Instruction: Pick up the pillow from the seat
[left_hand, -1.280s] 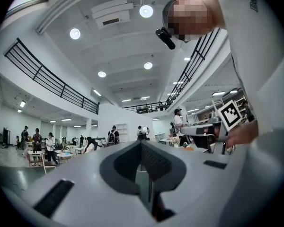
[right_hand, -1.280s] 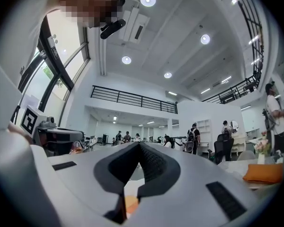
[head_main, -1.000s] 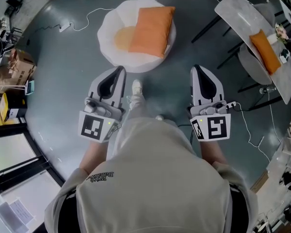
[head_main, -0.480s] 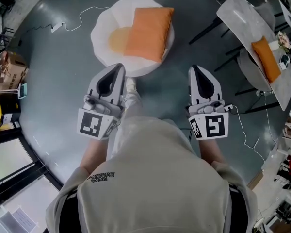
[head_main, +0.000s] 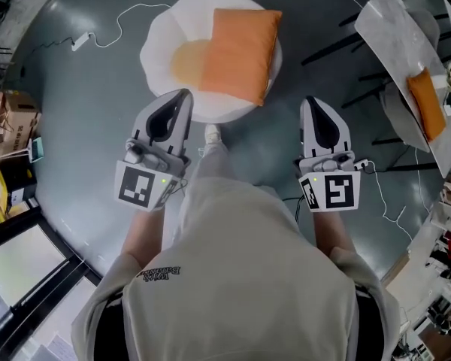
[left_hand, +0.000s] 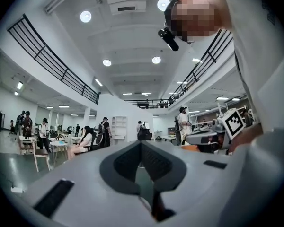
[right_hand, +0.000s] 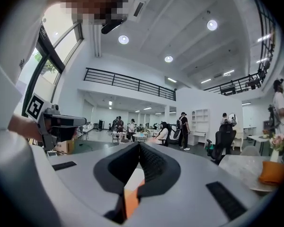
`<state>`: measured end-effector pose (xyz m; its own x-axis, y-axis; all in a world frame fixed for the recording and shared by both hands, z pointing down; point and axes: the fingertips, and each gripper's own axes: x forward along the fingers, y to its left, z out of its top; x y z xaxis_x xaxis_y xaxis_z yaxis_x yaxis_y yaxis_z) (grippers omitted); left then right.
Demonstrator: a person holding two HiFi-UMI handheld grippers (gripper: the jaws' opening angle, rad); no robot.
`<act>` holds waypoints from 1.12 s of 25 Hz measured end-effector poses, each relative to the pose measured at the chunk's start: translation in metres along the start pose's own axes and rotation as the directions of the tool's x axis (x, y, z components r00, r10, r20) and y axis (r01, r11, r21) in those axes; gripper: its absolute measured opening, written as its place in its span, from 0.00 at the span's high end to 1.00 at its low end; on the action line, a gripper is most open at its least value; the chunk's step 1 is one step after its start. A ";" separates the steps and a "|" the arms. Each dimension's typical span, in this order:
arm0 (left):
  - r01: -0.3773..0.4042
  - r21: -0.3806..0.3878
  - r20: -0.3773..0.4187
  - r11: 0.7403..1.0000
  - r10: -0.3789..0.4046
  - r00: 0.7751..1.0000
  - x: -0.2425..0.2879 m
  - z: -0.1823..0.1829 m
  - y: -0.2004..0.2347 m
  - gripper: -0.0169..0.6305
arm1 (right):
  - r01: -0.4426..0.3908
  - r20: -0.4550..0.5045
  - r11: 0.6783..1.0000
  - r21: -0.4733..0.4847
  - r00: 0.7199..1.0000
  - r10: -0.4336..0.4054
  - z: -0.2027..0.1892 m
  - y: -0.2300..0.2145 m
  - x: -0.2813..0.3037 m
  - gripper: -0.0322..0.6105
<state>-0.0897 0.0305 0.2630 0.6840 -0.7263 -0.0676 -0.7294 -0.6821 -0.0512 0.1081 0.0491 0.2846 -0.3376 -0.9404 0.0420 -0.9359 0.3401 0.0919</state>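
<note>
- Head view: the orange pillow [head_main: 239, 55] lies on the round white seat [head_main: 159, 40], ahead of both grippers and touched by neither. The left gripper [head_main: 183, 95] shows its tip against the seat's near rim. The right gripper [head_main: 316, 101] hangs over the grey floor [head_main: 83, 119], just beside the seat.
- Left gripper view: its jaws are pressed together, with nothing between them.
- Right gripper view: its jaws are pressed together and empty. A strip of the pillow's orange shows through the opening below them.
</note>
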 end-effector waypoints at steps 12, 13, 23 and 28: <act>0.133 -0.050 -0.040 0.990 -0.135 0.990 0.084 -0.030 0.146 0.96 | 0.071 -0.082 0.997 -0.008 0.994 -0.071 0.016 0.002 0.166 0.94; 0.138 -0.048 -0.031 0.989 -0.140 0.990 0.089 -0.031 0.151 0.96 | 0.075 -0.084 0.997 -0.011 0.994 -0.076 0.016 0.000 0.172 0.94; 0.107 -0.072 -0.066 0.992 -0.112 0.991 0.116 -0.035 0.185 0.96 | 0.051 -0.091 0.998 -0.032 0.994 -0.053 0.019 -0.013 0.212 0.94; 0.070 -0.040 -0.070 0.997 -0.072 0.995 0.135 -0.030 0.183 0.96 | 0.004 -0.107 0.999 -0.032 0.994 -0.007 0.009 -0.034 0.226 0.94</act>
<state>-0.1307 -0.1947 0.2743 0.7339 -0.6792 0.0064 -0.6791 -0.7339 -0.0161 0.0626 -0.1750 0.2820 -0.3179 -0.9366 0.1477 -0.9335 0.3364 0.1243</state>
